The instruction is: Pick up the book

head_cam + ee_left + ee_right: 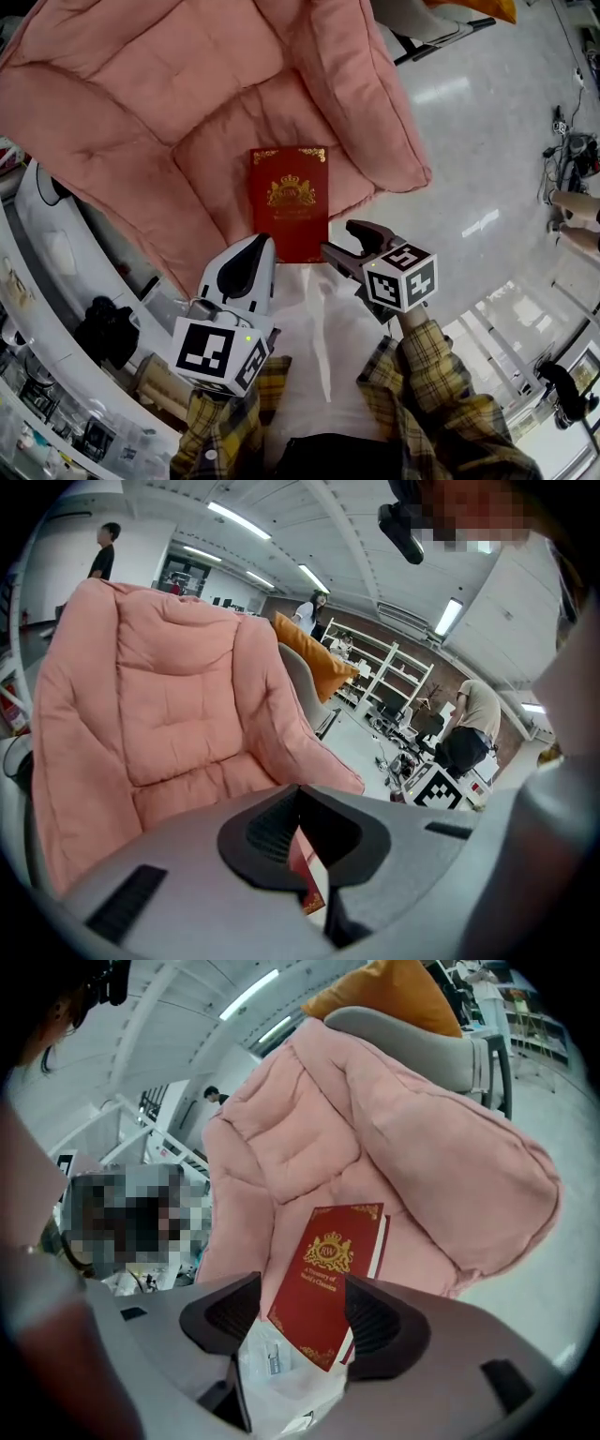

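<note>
At the bottom of the head view, two sleeves of a plaid shirt (427, 375) lead to two hand-held grippers, each carrying one marker cube.

1. Left gripper (251, 251): its tip lies just beside the near left corner of the book (291, 202). In the left gripper view, the jaws of this gripper (300, 834) stand together except for a narrow slit. Nothing is pinched. A sliver of the book (309, 878) shows through the slit, beyond the tips.
2. Right gripper (352, 242): its tip lies just beside the near right corner of the book. In the right gripper view, the jaws of this gripper (300, 1312) stand well apart and released. The book (328, 1288) appears in the gap beyond them, and neither pad presses on it. Contact between either tip and the book cannot be confirmed.
3. Book: one red hardcover with a gilt crest and gilt corner ornaments. It lies flat, cover up, on the front part of the seat of the pink armchair (141, 103). Its near short edge is at the seat's front edge, between the two gripper tips.

Count: one book, two grippers, two marker cubes, one pink padded armchair.

Beyond the armchair stands one grey chair holding one orange cushion (309, 653). Farther back, shelving (394, 682) lines the room, and several people stand there.
</note>
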Available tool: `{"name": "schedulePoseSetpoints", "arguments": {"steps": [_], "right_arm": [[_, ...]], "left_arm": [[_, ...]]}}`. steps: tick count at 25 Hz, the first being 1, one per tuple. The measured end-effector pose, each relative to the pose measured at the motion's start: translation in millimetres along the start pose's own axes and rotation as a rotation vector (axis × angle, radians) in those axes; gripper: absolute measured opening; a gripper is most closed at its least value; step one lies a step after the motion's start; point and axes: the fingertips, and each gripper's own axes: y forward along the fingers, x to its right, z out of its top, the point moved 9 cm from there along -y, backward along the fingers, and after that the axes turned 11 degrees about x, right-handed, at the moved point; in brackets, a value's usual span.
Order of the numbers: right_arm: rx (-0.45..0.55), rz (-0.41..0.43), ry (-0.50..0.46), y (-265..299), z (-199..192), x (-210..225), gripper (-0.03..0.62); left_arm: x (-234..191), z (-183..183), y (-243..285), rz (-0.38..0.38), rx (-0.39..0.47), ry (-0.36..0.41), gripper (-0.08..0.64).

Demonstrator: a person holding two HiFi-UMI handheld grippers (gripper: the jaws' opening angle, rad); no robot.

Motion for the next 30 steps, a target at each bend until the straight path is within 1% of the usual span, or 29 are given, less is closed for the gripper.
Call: {"name": "schedulePoseSetpoints", "arguments": {"steps": [3,9,14,18,21,24,28,30], "right_arm": [[-0.022,-0.029,0.056,10,-18,10,0.279],[-0.056,-0.05,0.2,37,-55,39,0.303],[-0.051,-0.019,0.308,48,-74,54,0.313],[-0.052,-0.008,0.362,57,-84,67,0.313],[-0.062,0.001,0.386,60,-94,76,0.313],[-0.056,0.039,0.425,68,-103,86,0.313],[-0.073,0.151,0.499,82,-112,97,0.313],[-0.089,0.187,0.511,86,-116,102,0.313]], "left_arm": [[-4,-8,0,-0.001,-0.01,0.002,0.005],[-15,-26,9,0.002,-0.037,0.006,0.005],[-19,-39,10,0.007,-0.056,0.004,0.005],[-18,-45,11,0.004,-0.068,0.009,0.005],[-13,-50,15,0.001,-0.074,-0.001,0.005],[-11,-58,25,-0.009,-0.078,-0.011,0.005],[-4,-65,37,-0.029,-0.083,-0.017,0.005],[0,-67,40,-0.039,-0.086,-0.018,0.005]]}}
